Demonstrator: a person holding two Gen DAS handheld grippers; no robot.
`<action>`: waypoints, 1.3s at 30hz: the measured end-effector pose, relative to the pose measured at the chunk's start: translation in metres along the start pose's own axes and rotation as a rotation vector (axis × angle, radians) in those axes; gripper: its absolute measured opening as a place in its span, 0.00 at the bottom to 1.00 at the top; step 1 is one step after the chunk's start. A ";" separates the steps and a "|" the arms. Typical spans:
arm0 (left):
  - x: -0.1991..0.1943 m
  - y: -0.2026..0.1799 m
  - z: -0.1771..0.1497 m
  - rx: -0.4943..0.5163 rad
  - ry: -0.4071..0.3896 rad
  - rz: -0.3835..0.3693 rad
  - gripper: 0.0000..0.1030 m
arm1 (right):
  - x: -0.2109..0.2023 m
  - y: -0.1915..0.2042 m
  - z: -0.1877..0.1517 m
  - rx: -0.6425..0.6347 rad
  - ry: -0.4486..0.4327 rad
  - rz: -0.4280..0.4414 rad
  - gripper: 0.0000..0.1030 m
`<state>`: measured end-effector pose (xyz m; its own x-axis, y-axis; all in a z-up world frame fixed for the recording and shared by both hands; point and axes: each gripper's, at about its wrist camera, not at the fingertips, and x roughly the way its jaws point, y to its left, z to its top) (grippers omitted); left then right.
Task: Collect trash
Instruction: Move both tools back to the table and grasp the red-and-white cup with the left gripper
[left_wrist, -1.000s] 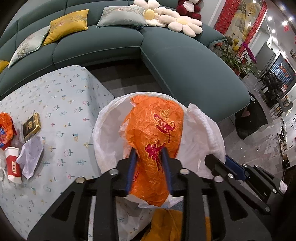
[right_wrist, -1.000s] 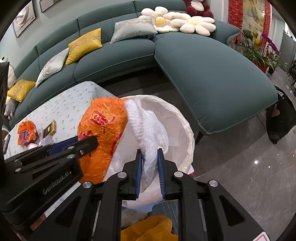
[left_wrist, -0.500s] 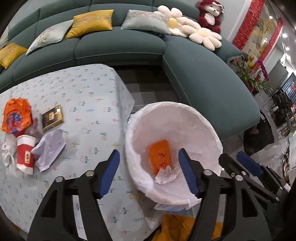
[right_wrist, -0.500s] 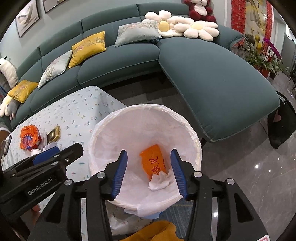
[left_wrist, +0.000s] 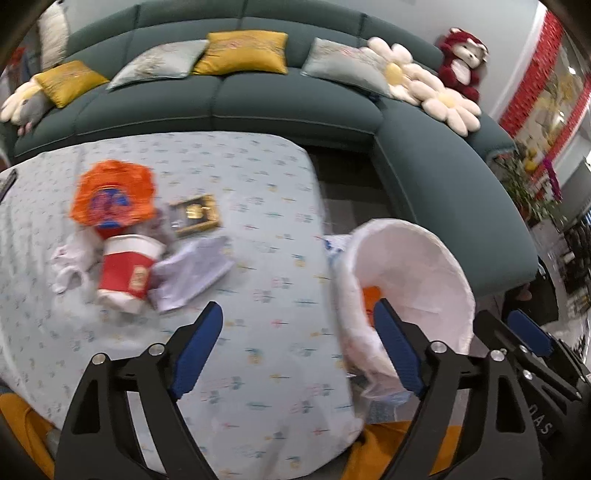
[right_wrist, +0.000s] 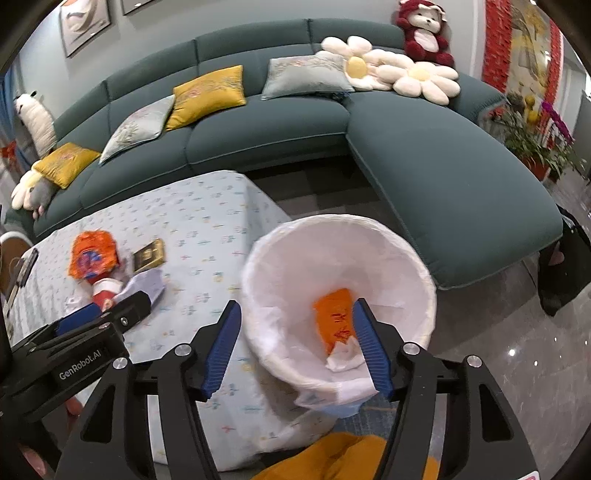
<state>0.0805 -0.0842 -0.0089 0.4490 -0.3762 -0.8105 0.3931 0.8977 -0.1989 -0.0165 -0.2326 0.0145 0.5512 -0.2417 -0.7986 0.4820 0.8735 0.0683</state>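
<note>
My left gripper (left_wrist: 297, 306) hangs over the flowered tablecloth (left_wrist: 258, 184); its jaws are opening with nothing between them. Ahead on the left lie a red paper cup (left_wrist: 125, 271), an orange wrapper (left_wrist: 112, 197), a white crumpled sheet (left_wrist: 192, 271), a tissue (left_wrist: 68, 262) and a gold box (left_wrist: 194, 216). My right gripper (right_wrist: 295, 306) is above the near rim of the white-lined bin (right_wrist: 406, 258), its jaws also opening and empty. In the bin lie an orange wrapper (right_wrist: 334, 321) and a white tissue (right_wrist: 345, 356). The bin (left_wrist: 424, 258) stands off the table's right edge.
A teal corner sofa (right_wrist: 424, 155) with cushions and plush toys wraps the far side and right. A dark phone (right_wrist: 22, 273) lies at the table's left edge. Orange-yellow cloth (right_wrist: 347, 454) shows below the grippers. Grey tiled floor (right_wrist: 517, 350) lies to the right, with a black bag (right_wrist: 565, 266).
Both grippers let go: the orange wrapper and the white tissue dropped into the bin. The left gripper then swung left over the table. The right rose a little above the bin.
</note>
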 end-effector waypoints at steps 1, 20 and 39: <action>-0.003 0.006 -0.001 -0.007 -0.005 0.007 0.79 | -0.002 0.005 -0.001 -0.005 0.000 0.004 0.59; -0.028 0.136 -0.023 -0.177 -0.008 0.133 0.85 | -0.010 0.125 -0.024 -0.173 0.027 0.079 0.62; 0.056 0.180 -0.002 -0.189 0.125 0.170 0.85 | 0.066 0.178 -0.005 -0.188 0.128 0.107 0.62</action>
<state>0.1750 0.0570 -0.0916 0.3888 -0.1955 -0.9003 0.1588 0.9768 -0.1435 0.1025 -0.0911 -0.0289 0.4959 -0.0988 -0.8628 0.2840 0.9573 0.0536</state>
